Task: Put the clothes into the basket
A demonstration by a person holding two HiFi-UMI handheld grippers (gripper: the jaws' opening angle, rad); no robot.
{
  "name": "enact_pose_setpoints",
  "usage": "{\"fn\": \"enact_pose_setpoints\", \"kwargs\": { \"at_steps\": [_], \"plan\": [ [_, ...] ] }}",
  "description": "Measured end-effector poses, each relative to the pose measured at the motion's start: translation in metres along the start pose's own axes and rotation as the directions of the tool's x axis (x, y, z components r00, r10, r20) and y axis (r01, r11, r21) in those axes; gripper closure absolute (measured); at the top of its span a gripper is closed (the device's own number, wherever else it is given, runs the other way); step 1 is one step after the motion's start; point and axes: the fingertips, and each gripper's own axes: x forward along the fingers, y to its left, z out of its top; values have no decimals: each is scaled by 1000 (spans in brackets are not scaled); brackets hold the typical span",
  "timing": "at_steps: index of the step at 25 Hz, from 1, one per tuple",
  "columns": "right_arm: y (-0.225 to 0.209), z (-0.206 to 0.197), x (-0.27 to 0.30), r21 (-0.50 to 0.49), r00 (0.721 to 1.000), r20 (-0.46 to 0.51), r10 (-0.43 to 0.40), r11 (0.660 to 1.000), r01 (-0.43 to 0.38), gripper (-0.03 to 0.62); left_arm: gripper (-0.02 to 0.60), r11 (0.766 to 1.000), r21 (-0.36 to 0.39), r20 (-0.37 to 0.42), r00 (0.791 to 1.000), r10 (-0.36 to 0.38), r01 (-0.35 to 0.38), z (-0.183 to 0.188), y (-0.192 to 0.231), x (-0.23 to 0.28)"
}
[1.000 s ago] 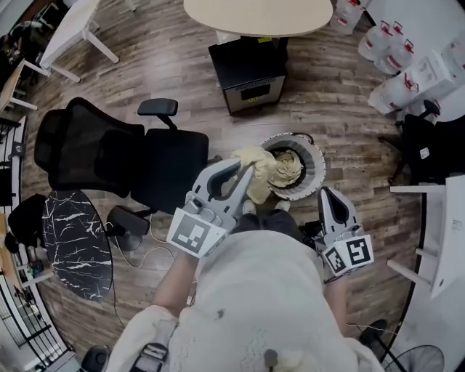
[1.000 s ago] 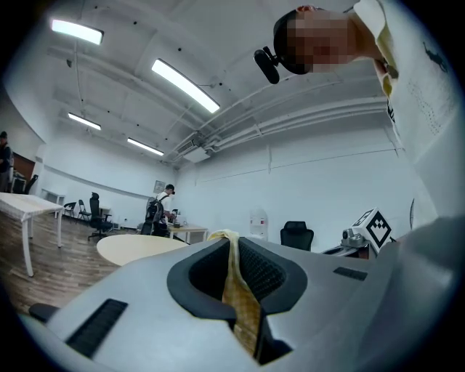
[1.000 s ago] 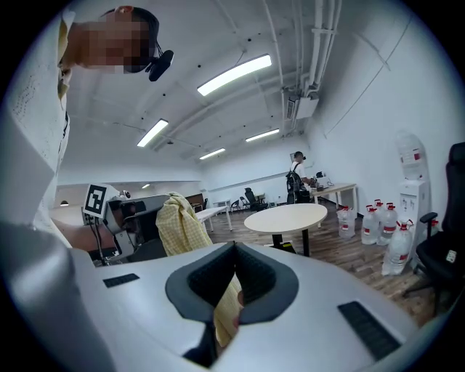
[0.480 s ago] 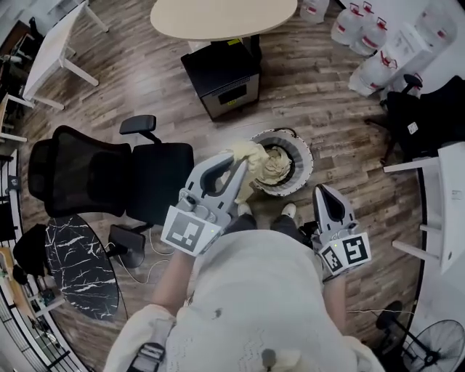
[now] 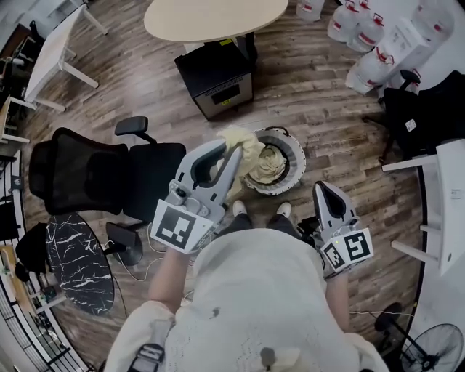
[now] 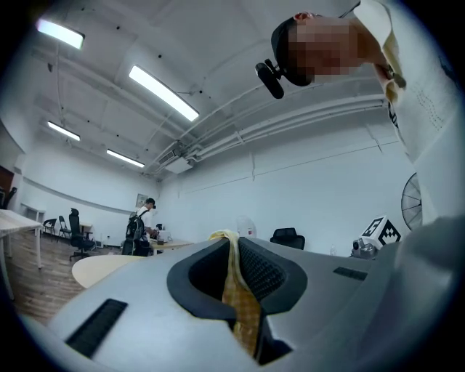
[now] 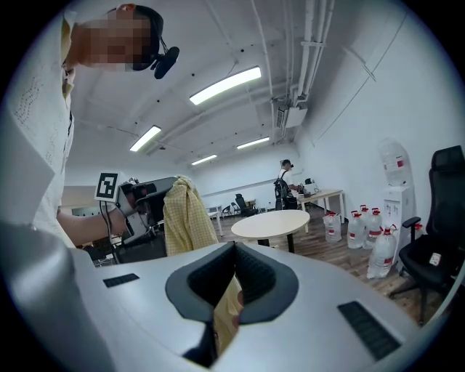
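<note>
My left gripper is shut on a pale yellow checked cloth, which hangs over the left rim of the round white basket on the floor. More yellow cloth lies bunched inside the basket. In the left gripper view the fabric runs pinched between the jaws of that gripper. The right gripper view shows the same cloth dangling from the left gripper. My right gripper is held to the right of the basket and nearer me, jaws together, holding nothing.
A black office chair stands left of the basket. A black box-shaped unit and an oval table lie beyond it. Water bottles cluster at the far right, and a marble-topped side table is at the lower left. The person's feet are just before the basket.
The left gripper has carried the cloth up and along, so that it hangs by the basket's left rim. The right gripper moved along with the person, who stepped closer.
</note>
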Motion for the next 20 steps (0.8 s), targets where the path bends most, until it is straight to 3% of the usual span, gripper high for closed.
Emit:
{"fn": "enact_pose_setpoints", "kwargs": {
  "at_steps": [6,20],
  "plan": [
    [-23,10,-13,-14,999,19,29,999,-29,584,531,999,30,48,999,-11,10,25,-25,31],
    [-88,16,-52,-6,999,41,20,1000,-19,584,531,994,92,70,995,-71,64,53,-85,100]
  ]
}}
